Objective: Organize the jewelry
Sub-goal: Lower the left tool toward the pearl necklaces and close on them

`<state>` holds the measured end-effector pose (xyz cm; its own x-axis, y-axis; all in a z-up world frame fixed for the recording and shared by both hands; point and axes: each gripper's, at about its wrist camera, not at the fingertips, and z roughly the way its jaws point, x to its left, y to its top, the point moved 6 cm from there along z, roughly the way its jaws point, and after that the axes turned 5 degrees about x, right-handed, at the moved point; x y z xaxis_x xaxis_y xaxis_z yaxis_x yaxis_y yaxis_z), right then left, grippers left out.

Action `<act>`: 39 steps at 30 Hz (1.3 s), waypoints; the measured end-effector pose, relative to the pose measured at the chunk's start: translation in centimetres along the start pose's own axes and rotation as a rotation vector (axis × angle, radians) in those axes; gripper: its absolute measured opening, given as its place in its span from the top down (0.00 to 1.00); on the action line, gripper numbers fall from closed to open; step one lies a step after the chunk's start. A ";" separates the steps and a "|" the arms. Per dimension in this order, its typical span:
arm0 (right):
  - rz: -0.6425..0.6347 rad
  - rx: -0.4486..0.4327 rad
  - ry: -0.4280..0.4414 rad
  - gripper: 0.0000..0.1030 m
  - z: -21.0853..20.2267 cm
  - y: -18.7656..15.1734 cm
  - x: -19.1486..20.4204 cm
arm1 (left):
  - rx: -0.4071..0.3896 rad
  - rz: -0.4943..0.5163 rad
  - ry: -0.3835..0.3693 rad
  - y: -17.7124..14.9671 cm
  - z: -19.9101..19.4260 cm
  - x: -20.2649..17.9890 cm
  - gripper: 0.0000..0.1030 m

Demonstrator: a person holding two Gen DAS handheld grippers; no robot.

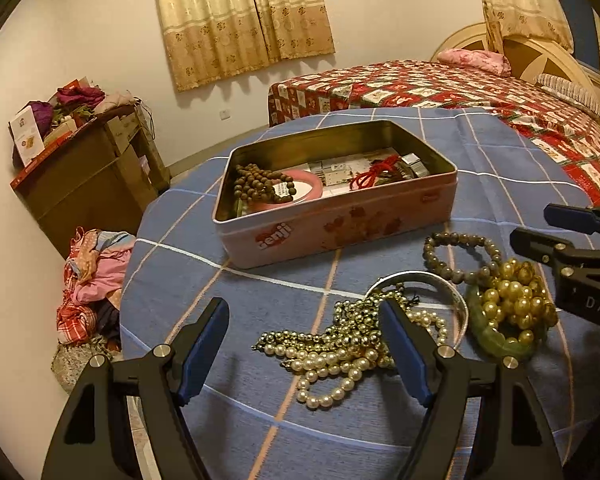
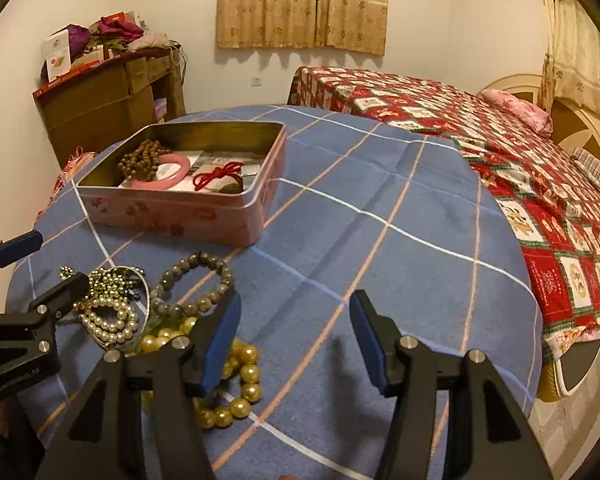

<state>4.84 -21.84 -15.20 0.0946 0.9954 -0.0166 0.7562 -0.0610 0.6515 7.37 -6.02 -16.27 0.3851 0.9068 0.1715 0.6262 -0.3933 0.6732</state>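
A loose heap of jewelry lies on the blue checked cloth of the round desk [image 1: 260, 248]: a white pearl strand [image 1: 332, 376] tangled with a chain of small gold-metal beads [image 1: 320, 338], a grey stone bead bracelet [image 1: 460, 256], a cluster of large yellow pearls [image 1: 516, 300] on a green jade bangle [image 1: 496, 338], and a thin silver bangle [image 1: 428, 278]. Behind the heap stands the open pink rectangular tin [image 1: 340, 224], already holding brown wooden beads [image 1: 260, 186], a pink bangle [image 1: 312, 184] and a red cord [image 1: 374, 172].

The left tongs [image 1: 304, 356] are spread wide and empty, one finger over the gold chain. The right tongs [image 2: 296, 344] are parted and empty too, beside the yellow pearls.

This looks like the approach to a pick. Next, one pair should likely close on a single piece without dragging its tangled neighbours, then carry it to the tin.
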 end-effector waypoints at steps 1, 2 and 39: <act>-0.001 0.000 0.000 0.43 0.0 0.0 0.1 | 0.000 -0.001 -0.004 0.0 0.0 0.0 0.25; -0.001 0.000 0.000 0.43 0.0 0.0 0.1 | 0.000 -0.001 -0.014 0.0 0.0 -0.2 0.25; -0.005 -0.004 0.004 0.43 0.2 -0.1 0.8 | 0.009 -0.096 -0.115 0.9 0.9 1.9 0.30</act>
<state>5.01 -21.08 -15.41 0.0886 0.9959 -0.0166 0.7542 -0.0562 0.6543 9.29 -4.78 -15.95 0.3978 0.9172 0.0227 0.6698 -0.3073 0.6760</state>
